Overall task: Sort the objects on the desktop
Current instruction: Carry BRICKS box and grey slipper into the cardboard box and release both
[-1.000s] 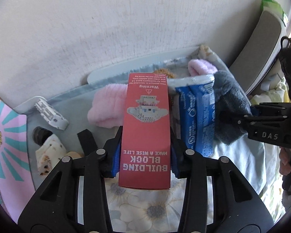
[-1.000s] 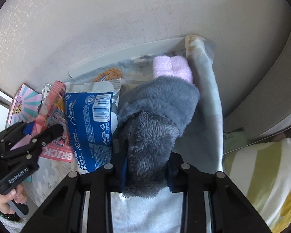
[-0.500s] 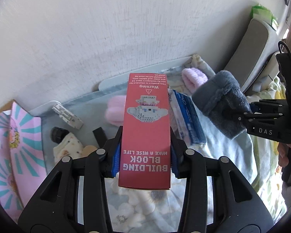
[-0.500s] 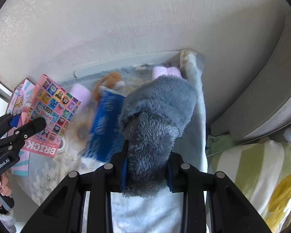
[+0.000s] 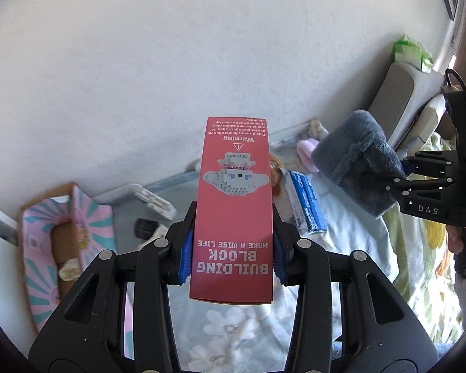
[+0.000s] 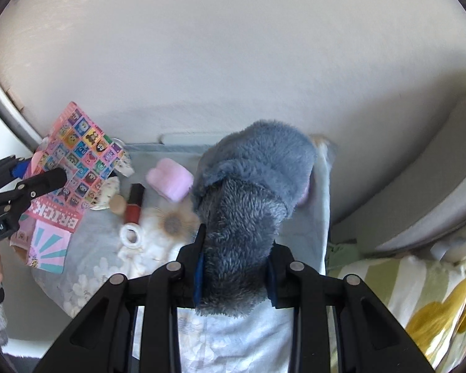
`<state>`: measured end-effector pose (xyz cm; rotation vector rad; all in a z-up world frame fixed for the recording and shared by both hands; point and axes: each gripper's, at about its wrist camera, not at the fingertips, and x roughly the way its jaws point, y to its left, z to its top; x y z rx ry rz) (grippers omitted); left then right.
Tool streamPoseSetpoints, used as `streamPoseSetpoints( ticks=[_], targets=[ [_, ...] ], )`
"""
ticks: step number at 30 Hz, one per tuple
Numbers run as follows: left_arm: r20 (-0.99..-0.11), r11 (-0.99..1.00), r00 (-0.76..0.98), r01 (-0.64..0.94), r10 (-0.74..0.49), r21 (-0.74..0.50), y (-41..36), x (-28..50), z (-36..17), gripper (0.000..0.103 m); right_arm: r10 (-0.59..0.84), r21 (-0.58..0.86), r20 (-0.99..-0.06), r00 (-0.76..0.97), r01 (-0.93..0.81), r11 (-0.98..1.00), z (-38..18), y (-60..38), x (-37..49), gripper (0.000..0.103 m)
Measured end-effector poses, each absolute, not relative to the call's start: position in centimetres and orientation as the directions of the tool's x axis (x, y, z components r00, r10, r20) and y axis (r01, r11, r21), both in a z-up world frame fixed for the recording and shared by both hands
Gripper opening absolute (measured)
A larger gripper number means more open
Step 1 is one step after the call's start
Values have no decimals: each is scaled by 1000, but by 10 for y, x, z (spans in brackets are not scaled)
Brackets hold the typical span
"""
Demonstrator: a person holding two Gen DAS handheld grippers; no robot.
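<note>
Currently the left gripper (image 5: 231,256) is clamped on a red box (image 5: 234,208) — long axis running straight out along the fingers, near end between the pads. The right gripper (image 6: 234,275) is clamped on a grey fuzzy slipper (image 6: 248,192), toe pointing away from it. Both loads hang clear above the flowered cloth (image 6: 158,258). A pink-striped carton (image 5: 49,248) sits open at the cloth's left edge, below-left of the box — left hand nearer, probably its drop spot. Slipper's destination: cannot tell.
</note>
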<state>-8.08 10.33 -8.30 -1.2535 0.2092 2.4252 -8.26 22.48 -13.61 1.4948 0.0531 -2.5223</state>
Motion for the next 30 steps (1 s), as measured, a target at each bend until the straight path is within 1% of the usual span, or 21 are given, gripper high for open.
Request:
streamPoseSetpoints(
  ticks=[4,8,11,16,25,30],
  targets=[
    [-801,-917,-537,-396,267,-41,87,-78,-65,37,-195,80,-859,-473,254,-964,-120,201,-88,28],
    [-813,-925,-534,-380,231,-13,69,-75,-56,37,-189,57,-865,-464,284,-957,-114,179,-96,28],
    [-813,-934,-544,-358,207,2,55,-72,-50,37,-210,59,-865,-456,323,-944,-110,163,-100,28],
    [-808,-950,-558,-312,189,-7,30,-68,-43,37,-223,43,-858,-462,369,-928,-99,138,-107,28],
    [-804,-979,-582,-202,119,2,-24,-60,-34,37,-277,22,-848,-451,492,-870,-85,74,-127,28],
    [-808,-993,-585,-120,72,-3,-61,-56,-32,37,-318,19,-855,-410,587,-810,-83,18,-140,28]
  ],
)
